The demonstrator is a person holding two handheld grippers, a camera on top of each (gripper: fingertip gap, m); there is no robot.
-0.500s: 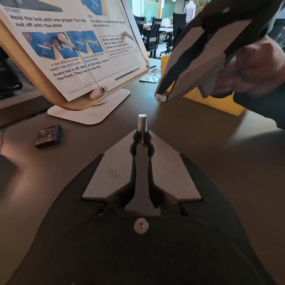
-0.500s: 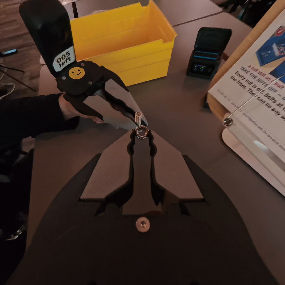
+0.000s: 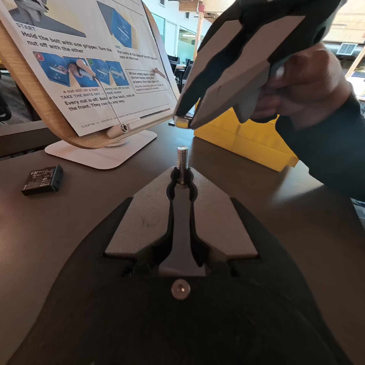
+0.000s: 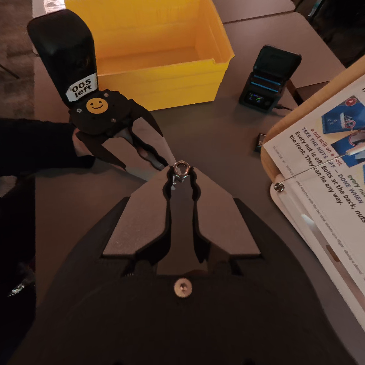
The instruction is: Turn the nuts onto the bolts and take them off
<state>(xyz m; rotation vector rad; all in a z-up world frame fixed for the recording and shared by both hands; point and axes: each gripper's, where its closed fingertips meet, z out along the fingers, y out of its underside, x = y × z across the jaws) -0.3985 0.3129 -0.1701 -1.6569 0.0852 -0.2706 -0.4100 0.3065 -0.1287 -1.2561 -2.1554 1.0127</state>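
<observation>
Bolt (image 3: 182, 165) stands upright between the tips of the left gripper (image 3: 182, 178), threaded end up, lower shank pinched in the notch between the tips. Head not visible. Bare thread above the tips; no nut on it.

Nut (image 4: 181, 169), small steel hex, is pinched flat-to-flat at the very tips of the right gripper (image 4: 180, 173), bore facing the right wrist camera. In the left wrist view the same gripper hangs above and slightly forward of the bolt tip, apart from it, with the nut (image 3: 182, 122) showing edge-on.

Handling, judged: both parts are rigid, hard steel, light, not fragile. Smooth flats on the nut are likely slippery against the pads; little contact area, so it could twist or pop out under side load. Best hold on the nut is across two opposite flats, as now. Bolt is best held low on the shank, leaving the thread free. Thread start needs the bore square to the bolt axis; a tilt risks cross-threading.

Containers: yellow bin (image 4: 221, 65) sits on the table (image 4: 207, 138) beyond the left gripper's tips. The visible part of its floor is bare; the near corner is hidden by the front wall.

Nearby: sheet stand (image 3: 59, 126), small black block (image 3: 42, 180).
</observation>
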